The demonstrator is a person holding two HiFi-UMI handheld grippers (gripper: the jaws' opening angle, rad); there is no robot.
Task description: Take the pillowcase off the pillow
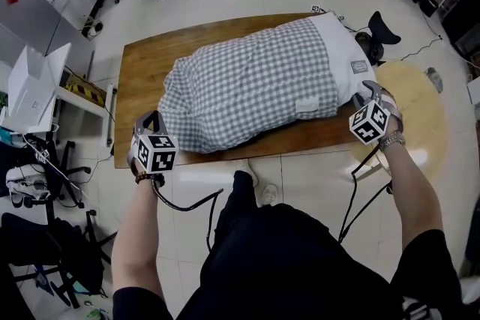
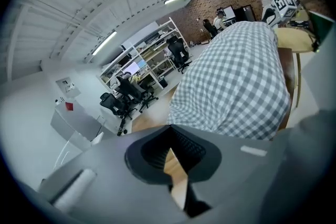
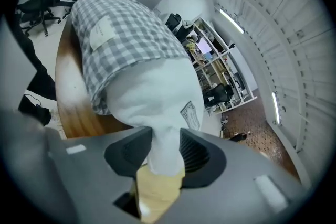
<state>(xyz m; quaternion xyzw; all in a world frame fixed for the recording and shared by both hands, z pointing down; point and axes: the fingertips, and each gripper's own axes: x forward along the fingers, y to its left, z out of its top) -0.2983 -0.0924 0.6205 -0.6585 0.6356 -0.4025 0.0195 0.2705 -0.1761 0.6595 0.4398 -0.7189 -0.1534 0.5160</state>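
A: Left tongs (image 2: 169,138)?
B: Pressed together, nothing between them, held off the desk's (image 1: 142,75) near left corner, just beside the checked pillowcase's (image 1: 247,86) closed end.
A: Right tongs (image 3: 165,145)?
B: Spread, with the pillow's (image 3: 157,97) white corner lodged between them.
A: And the pillowcase?
B: Lying across the wooden desk, covering most of the pillow — all but the white end at the right.
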